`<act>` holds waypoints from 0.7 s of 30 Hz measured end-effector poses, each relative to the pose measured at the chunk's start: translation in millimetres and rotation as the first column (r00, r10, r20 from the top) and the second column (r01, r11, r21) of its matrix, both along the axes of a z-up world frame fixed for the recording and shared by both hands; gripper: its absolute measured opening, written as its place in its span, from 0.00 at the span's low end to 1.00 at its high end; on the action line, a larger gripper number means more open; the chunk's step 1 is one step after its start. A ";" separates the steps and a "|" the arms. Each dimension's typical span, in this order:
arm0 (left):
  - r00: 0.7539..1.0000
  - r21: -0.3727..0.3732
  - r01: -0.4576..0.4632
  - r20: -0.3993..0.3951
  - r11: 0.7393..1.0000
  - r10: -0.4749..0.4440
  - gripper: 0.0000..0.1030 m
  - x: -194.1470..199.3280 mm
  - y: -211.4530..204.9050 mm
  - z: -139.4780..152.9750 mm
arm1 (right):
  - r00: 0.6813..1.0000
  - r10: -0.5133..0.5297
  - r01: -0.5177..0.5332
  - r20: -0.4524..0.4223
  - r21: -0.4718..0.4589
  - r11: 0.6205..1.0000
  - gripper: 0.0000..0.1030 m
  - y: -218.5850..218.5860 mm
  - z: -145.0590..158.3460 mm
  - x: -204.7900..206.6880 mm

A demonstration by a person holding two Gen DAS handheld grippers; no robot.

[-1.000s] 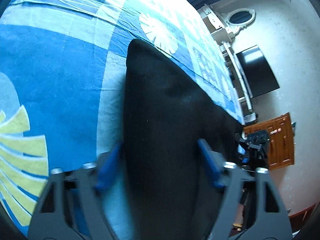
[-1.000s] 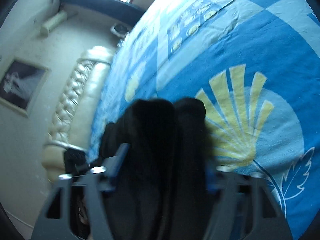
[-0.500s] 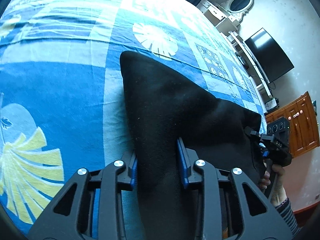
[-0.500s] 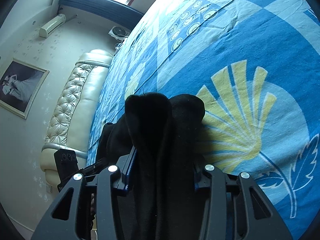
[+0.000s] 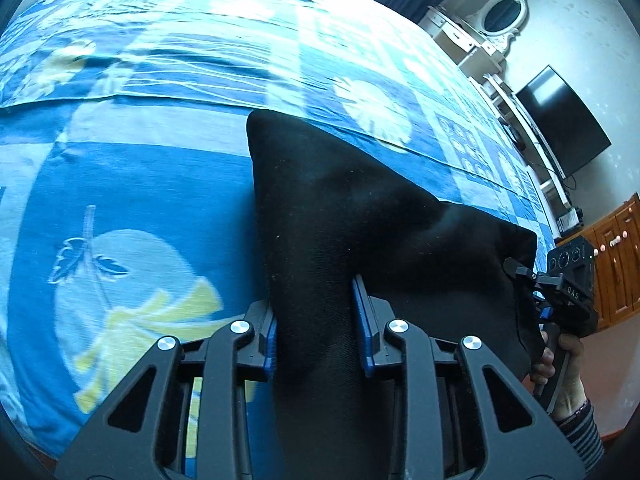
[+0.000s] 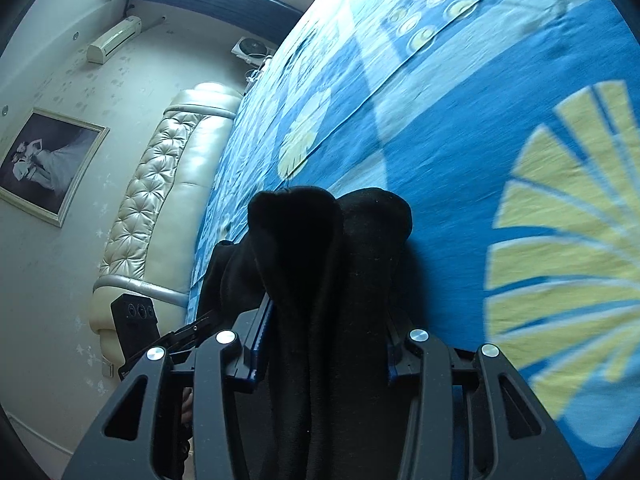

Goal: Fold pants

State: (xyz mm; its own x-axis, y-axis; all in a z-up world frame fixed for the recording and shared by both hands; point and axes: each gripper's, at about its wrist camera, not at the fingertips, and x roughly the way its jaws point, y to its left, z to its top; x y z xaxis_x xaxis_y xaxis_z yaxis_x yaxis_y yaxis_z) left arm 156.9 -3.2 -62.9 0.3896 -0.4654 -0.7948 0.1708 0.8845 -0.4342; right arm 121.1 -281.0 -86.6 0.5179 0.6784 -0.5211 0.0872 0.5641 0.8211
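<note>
1. two grippers clamped on one pair of black pants (image 5: 344, 216) above a blue patterned bedspread (image 5: 132, 184).
2. left gripper (image 5: 316, 320) closed tight on a bunched edge of the fabric, blue pads pressed into the cloth on both sides.
3. right gripper (image 6: 324, 336) likewise shut on thick folds of the pants (image 6: 328, 264), seen from its own camera; seen again at the far right of the left view (image 5: 560, 288), gripping the other end.
4. pants stretched between the two tools, one pointed corner reaching out over the bedspread (image 6: 460, 128); whether that corner touches the bed, unclear.
5. letters "das" legible on the right gripper's body in the left view; three round dials on its camera block, markings too small to read.
6. hand (image 5: 560, 364) with a striped cuff wrapped around that gripper's handle, partly hidden by cloth.
7. left gripper's black block (image 6: 134, 320) visible at the lower left of the right view, mostly hidden behind fabric and linkage.
8. framed photograph (image 6: 44, 164) on the wall beside a tufted headboard (image 6: 160, 196); figures in it hard to make out.
9. dark television (image 5: 560, 120) and oval mirror (image 5: 502, 16) at the far wall, cut by the lens rim.
</note>
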 end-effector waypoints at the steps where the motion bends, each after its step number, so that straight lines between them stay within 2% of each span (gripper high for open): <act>1: 1.000 -0.006 -0.004 -0.002 1.000 0.004 0.29 0.0 3.4 -1.4 | 1.000 -0.002 0.002 0.000 -0.001 1.000 0.42 1.2 0.2 0.5; 7: 1.000 0.023 0.008 0.028 1.000 -0.008 0.32 -3.6 -0.9 -2.9 | 1.000 -0.005 0.005 -0.008 -0.003 1.000 0.42 -2.3 0.9 -3.9; 12: 1.000 0.017 0.004 0.023 1.000 -0.005 0.34 -3.4 -0.1 -3.6 | 1.000 -0.018 0.018 -0.025 0.015 1.000 0.50 -2.1 3.9 -4.0; 15: 1.000 0.011 0.004 0.027 1.000 -0.005 0.41 -5.6 2.7 -0.8 | 0.999 -0.031 0.033 -0.026 0.043 0.999 0.60 -7.3 5.9 -9.7; 17: 1.000 -0.009 0.004 0.024 1.000 -0.003 0.52 -9.4 6.7 1.4 | 0.999 -0.036 0.037 -0.023 0.054 0.998 0.66 -11.0 8.7 -15.6; 19: 1.000 -0.045 0.006 0.014 0.999 -0.006 0.61 -17.2 14.7 3.4 | 0.999 -0.034 0.036 -0.026 0.058 0.998 0.69 -15.6 11.8 -25.1; 21: 1.000 -0.073 0.006 0.000 0.997 -0.006 0.63 -25.7 22.4 4.1 | 0.999 -0.030 0.032 -0.028 0.055 0.998 0.70 -18.6 13.6 -35.2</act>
